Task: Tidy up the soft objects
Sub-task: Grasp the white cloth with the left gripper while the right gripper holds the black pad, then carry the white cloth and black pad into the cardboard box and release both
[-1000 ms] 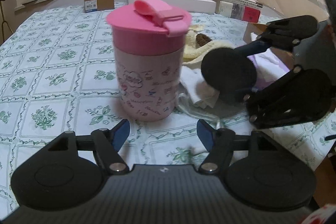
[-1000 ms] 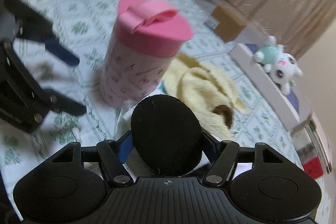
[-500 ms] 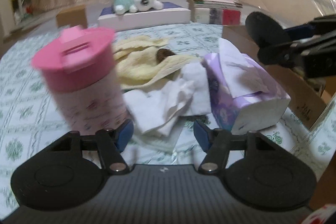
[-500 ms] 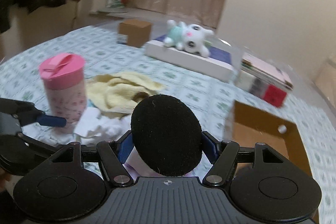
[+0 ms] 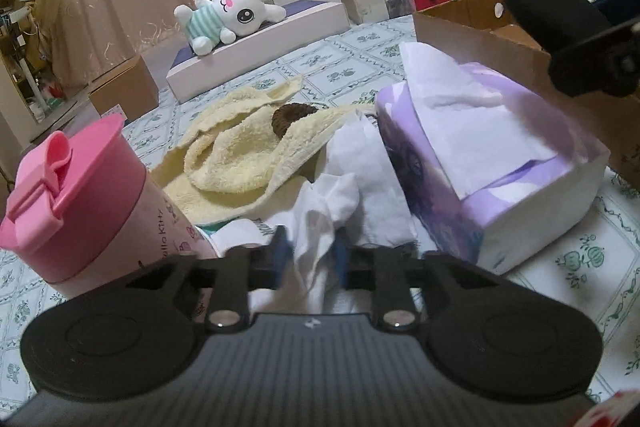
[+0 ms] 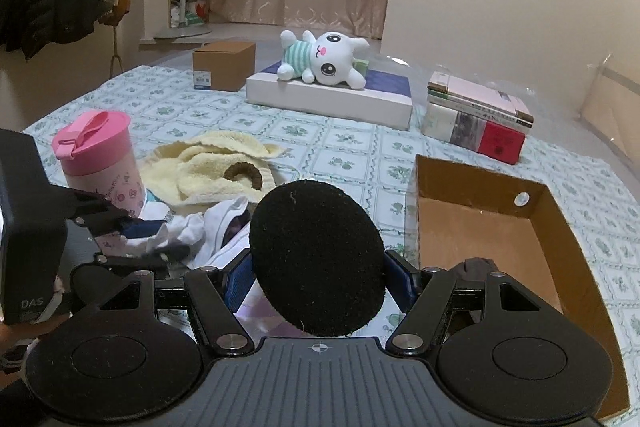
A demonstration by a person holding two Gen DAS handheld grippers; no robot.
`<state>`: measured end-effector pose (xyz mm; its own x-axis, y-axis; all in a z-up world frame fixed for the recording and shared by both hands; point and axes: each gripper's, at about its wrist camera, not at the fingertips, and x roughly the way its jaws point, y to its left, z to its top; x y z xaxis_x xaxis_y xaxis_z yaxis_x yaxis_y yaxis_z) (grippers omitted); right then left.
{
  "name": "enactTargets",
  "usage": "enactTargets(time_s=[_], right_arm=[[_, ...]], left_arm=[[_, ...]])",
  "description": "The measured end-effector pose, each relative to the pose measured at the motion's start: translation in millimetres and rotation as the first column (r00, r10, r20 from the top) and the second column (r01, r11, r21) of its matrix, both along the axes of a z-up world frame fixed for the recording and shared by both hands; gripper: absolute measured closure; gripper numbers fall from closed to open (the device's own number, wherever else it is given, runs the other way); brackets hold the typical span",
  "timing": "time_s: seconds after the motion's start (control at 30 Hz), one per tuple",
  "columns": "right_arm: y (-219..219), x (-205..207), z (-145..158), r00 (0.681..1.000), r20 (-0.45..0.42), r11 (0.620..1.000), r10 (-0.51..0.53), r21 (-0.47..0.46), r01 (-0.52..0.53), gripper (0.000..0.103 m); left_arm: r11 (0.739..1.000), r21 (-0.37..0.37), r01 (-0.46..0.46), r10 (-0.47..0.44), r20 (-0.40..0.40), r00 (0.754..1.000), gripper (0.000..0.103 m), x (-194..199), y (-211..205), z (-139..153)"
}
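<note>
Landmark: the purple tissue pack, lying on the flower-patterned tablecloth, a white sheet standing out of its top

Left gripper: jaws have just been closing; they now pinch a fold of the white cloth, which is bunched against the near left side of the tissue pack

Right gripper: its blue fingers clamp a round black pad by its edges; held up in the air to the right of the tissue pack, in front of the cardboard box

Cardboard box: open, just right of the tissue pack; a dark item lies in its near corner, too hidden to name

Yellow towel: crumpled behind the white cloth, left of the tissue pack; a brown hair tie rests on it

Pink cup: lidded, upright, far left of the tissue pack, beside the towel

Plush rabbit: lying on a flat white box well behind the tissue pack

Books: stacked behind the cardboard box

Small carton: left of the flat white box
</note>
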<state>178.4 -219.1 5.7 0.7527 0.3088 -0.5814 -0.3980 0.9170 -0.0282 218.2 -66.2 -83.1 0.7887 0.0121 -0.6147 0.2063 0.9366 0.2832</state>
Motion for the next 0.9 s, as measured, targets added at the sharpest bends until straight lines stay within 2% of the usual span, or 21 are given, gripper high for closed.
enactTargets(time_s=[0.1,0.27,0.37,0.47,0.67,0.9], right_arm=[[-2,-4,1,1.0,0.0,1.0,-0.009,0.012,0.009,0.035],[-8,-16,6,1.0,0.001,0.999,-0.029,0.032,0.029,0.035],[-12,-26,12,0.999,0.005,0.998,-0.048,0.045,0.048,0.035],[-16,-37,17,0.998,0.004,0.996,-0.067,0.06,0.067,0.035],[-24,-58,30,0.995,0.004,0.99,-0.1,0.103,0.099,0.035],[-32,-78,53,0.991,0.039,0.984,-0.126,0.133,0.12,0.035]], left_arm=[[1.0,-0.008,-0.001,0.001,0.012,1.0,0.098,-6,2,7],[0.994,-0.107,0.004,-0.002,0.024,1.0,0.099,-30,13,32],[0.983,-0.184,0.015,-0.013,0.016,1.0,0.099,-45,22,50],[0.973,-0.227,0.03,-0.026,0.02,0.999,0.099,-58,31,71],[0.957,-0.28,0.071,-0.057,0.057,0.997,0.099,-77,44,116],[0.936,-0.294,0.193,-0.162,0.127,0.979,0.099,-83,42,180]])
